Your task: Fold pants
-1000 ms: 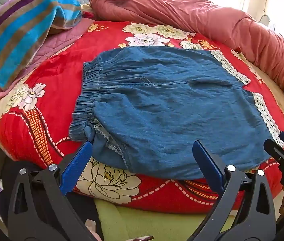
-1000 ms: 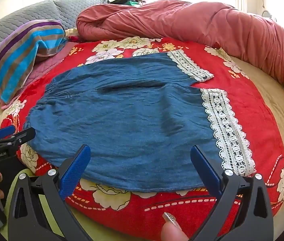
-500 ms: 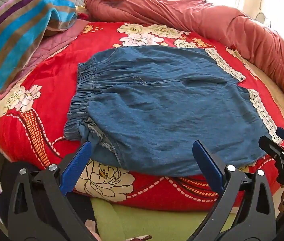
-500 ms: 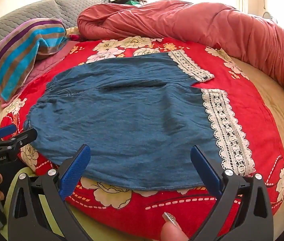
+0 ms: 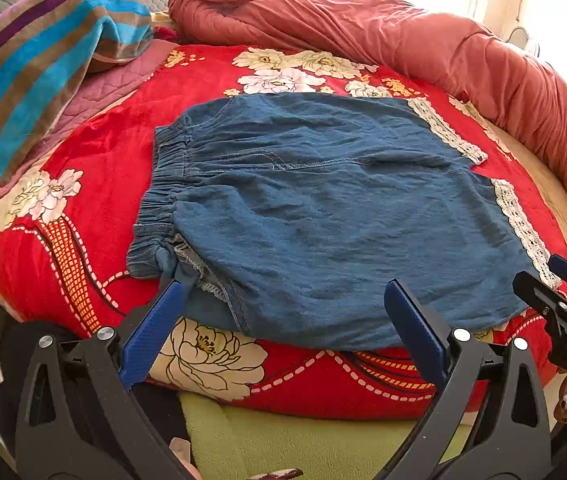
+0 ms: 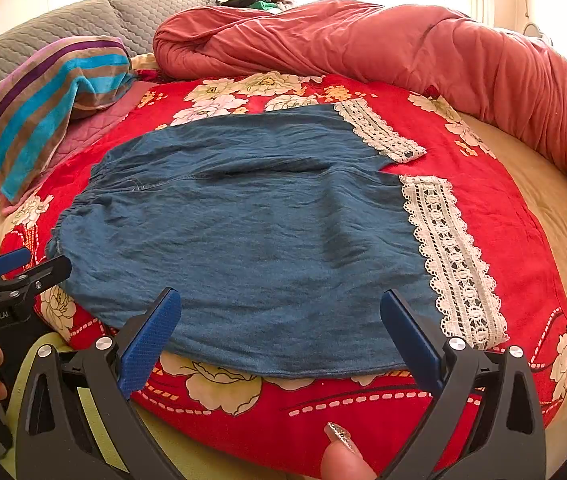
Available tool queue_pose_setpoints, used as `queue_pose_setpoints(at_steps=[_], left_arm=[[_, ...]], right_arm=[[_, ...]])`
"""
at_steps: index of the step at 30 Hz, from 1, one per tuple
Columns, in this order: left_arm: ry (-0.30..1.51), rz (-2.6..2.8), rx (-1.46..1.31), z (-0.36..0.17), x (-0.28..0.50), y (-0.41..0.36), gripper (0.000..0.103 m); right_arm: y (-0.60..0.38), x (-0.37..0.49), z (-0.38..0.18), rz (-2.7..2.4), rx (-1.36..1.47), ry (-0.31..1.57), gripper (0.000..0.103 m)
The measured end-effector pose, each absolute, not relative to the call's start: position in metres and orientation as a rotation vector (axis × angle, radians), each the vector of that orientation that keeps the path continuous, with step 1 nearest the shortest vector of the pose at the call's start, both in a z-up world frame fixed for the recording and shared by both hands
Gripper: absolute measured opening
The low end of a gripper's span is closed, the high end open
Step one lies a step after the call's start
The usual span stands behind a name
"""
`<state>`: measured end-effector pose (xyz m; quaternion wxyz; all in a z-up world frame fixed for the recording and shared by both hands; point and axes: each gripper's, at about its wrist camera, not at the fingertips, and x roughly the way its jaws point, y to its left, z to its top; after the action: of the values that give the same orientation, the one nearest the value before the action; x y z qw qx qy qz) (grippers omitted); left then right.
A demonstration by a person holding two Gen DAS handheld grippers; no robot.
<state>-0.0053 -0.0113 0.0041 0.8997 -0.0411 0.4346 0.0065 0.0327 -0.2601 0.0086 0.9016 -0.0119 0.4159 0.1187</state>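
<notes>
Two grippers hover at the near edge of the bed, both with jaws spread wide and gripping nothing. The pants (image 5: 323, 216), short blue denim with lace hems (image 6: 451, 256), lie flat across the middle of the red floral blanket (image 5: 95, 152), waistband toward the left of the frame. The left gripper (image 5: 283, 320) sits low in its view, by the rumpled waistband corner (image 5: 187, 272); the right gripper (image 6: 279, 332) faces the near side seam by the lower lace hem. The likely risks: a jaw could pinch blanket along with denim, since the cloth lies pressed on soft bedding, or catch only the top layer, so the fold drags crooked. The bunched corner with its pocket lining showing could stay lumpy.
</notes>
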Motion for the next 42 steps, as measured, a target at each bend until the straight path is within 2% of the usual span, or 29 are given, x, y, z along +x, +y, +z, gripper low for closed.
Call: queue_pose_setpoints(at_steps=[42], left_arm=[[0.909, 0.001, -0.091, -0.0009, -0.0049, -0.0132, 0.094]], right_arm=[[-0.2666, 0.0379, 0.0072, 0.250, -0.020, 0.855, 0.099]])
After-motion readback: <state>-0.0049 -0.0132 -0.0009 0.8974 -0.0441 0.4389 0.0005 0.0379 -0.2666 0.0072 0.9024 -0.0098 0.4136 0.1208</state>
